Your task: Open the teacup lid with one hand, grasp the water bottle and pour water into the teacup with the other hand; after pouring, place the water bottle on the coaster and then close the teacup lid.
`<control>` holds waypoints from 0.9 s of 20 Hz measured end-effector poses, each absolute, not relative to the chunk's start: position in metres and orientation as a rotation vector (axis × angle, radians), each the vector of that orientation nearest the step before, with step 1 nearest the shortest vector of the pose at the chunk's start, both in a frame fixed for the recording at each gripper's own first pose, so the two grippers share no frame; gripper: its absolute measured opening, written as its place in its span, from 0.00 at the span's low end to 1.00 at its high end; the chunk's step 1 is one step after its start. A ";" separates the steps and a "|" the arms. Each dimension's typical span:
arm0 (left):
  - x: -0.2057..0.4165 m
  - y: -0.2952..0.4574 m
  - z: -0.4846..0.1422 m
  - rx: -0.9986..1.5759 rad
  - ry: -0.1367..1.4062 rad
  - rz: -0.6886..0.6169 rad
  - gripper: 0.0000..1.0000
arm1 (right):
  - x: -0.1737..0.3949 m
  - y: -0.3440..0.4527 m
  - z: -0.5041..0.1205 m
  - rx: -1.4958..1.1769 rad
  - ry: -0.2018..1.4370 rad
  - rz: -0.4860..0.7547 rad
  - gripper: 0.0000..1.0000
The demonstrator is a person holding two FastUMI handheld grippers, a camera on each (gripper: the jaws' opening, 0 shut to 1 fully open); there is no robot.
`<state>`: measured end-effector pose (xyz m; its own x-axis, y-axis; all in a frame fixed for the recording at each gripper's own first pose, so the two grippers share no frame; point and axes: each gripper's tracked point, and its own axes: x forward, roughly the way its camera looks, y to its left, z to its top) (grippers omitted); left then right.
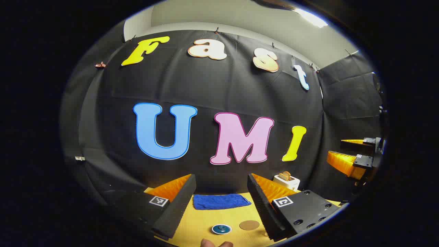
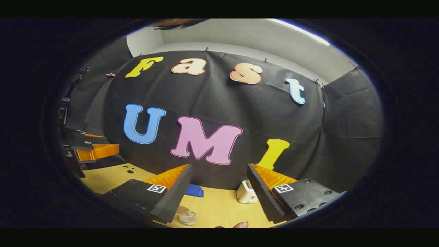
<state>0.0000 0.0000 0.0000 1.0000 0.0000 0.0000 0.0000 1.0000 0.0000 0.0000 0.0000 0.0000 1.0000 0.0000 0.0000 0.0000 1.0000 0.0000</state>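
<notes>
In the left gripper view, the teacup (image 1: 221, 228) sits low on the yellow table (image 1: 205, 219), a white cup with a round blue lid on it. A flat brown coaster (image 1: 249, 225) lies just right of it. My left gripper (image 1: 221, 176) hangs open above and behind the cup, nothing between its fingers. My right gripper (image 1: 353, 154) shows at the far right, held high with its fingers apart. In the right gripper view, my right gripper (image 2: 219, 166) is open and empty. Below its left finger lies a clear pale object (image 2: 188, 218), perhaps the bottle's top, with the coaster (image 2: 181, 209) behind it.
A blue cloth (image 1: 221, 201) lies behind the cup near the black wall. A white toaster (image 1: 286, 180) with bread stands at the back right; it also shows between my right fingers (image 2: 246, 192). A person's fingertips (image 1: 216, 243) edge in at the bottom.
</notes>
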 end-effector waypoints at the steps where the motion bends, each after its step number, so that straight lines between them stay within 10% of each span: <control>1: 0.001 0.000 -0.001 -0.002 0.000 -0.003 0.95 | 0.000 0.002 -0.001 -0.001 0.001 0.002 0.96; 18: -0.006 -0.002 0.000 0.020 -0.003 -0.023 0.95 | -0.007 0.012 -0.001 -0.013 -0.001 0.015 0.98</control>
<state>-0.0056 -0.0020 0.0001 0.9997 -0.0227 0.0032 0.0227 0.9996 0.0196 -0.0066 0.0120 -0.0007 0.9999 0.0149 0.0006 -0.0148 0.9998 -0.0132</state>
